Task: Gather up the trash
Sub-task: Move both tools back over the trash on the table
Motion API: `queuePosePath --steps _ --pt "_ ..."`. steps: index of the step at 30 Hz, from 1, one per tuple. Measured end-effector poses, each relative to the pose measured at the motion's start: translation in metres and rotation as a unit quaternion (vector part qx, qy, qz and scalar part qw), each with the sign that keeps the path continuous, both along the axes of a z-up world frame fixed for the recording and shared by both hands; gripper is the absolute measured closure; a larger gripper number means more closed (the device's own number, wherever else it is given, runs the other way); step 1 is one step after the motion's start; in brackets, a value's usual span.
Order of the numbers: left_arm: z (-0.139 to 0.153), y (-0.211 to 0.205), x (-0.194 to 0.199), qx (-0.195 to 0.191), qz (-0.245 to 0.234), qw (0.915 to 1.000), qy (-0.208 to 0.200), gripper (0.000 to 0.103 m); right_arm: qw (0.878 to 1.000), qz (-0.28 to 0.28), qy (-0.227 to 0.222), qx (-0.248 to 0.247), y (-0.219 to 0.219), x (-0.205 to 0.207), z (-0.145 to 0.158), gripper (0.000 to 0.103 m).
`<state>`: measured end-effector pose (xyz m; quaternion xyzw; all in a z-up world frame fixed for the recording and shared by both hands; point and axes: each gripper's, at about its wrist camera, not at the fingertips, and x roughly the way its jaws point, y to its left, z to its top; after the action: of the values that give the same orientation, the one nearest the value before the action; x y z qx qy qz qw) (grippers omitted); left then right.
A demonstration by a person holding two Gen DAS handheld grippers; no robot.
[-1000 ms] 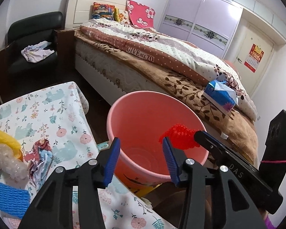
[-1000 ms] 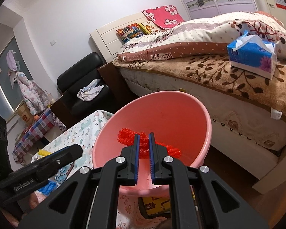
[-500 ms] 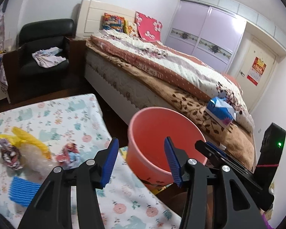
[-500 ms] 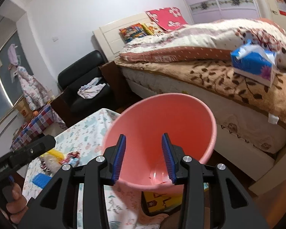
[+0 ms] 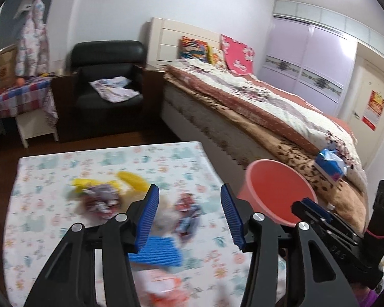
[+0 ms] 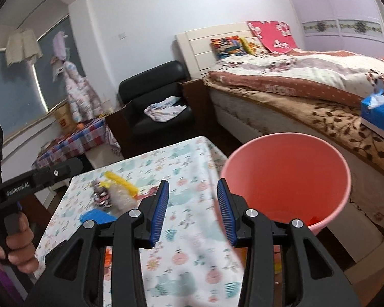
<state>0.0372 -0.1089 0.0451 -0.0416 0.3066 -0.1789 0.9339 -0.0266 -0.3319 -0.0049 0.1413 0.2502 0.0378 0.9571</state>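
Note:
A pink bucket [image 5: 276,194] [image 6: 286,179] stands beside the table's right edge; a scrap of red trash [image 6: 313,220] shows at its bottom. On the floral tablecloth [image 5: 51,179] [image 6: 192,255] lies blurred litter: a yellow piece [image 5: 130,180] [image 6: 121,181], a crumpled printed wrapper [image 5: 99,197] [image 6: 101,194], a second wrapper [image 5: 187,211], a blue foam sheet [image 5: 158,253] [image 6: 97,216], an orange piece [image 5: 163,286]. My left gripper [image 5: 189,215] hangs open above the litter, nothing between its pads. My right gripper [image 6: 192,211] is open and empty over the table, left of the bucket.
A bed [image 5: 268,117] with a blue tissue box [image 5: 329,165] [image 6: 379,113] runs behind the bucket. A black armchair [image 5: 107,76] with cloth on it stands at the back, and a checked side table [image 5: 15,99] at far left. A hand [image 6: 18,248] grips the left tool.
The right gripper opened and dropped the red netting into the bucket, then drew back. Both grippers swung left from the bucket toward the table litter.

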Motion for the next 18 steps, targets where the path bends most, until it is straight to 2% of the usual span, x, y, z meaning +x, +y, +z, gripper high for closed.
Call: queuePosePath --steps 6,9,12,18 --pt "-0.009 0.057 -0.008 0.011 0.046 0.9988 0.007 0.054 0.999 0.044 0.012 -0.001 0.030 0.003 -0.003 0.063" --pt "-0.020 0.081 -0.013 0.005 0.063 0.9976 0.030 0.054 0.998 0.059 0.020 -0.003 0.039 0.006 -0.006 0.063" --pt "-0.031 0.086 -0.016 -0.002 0.060 0.9968 0.052 0.054 0.997 0.069 0.028 -0.007 0.049 0.008 -0.011 0.063" --pt "-0.058 0.071 -0.024 0.014 0.040 0.9957 0.083 0.054 0.996 0.083 0.041 -0.006 0.059 0.012 -0.018 0.063"
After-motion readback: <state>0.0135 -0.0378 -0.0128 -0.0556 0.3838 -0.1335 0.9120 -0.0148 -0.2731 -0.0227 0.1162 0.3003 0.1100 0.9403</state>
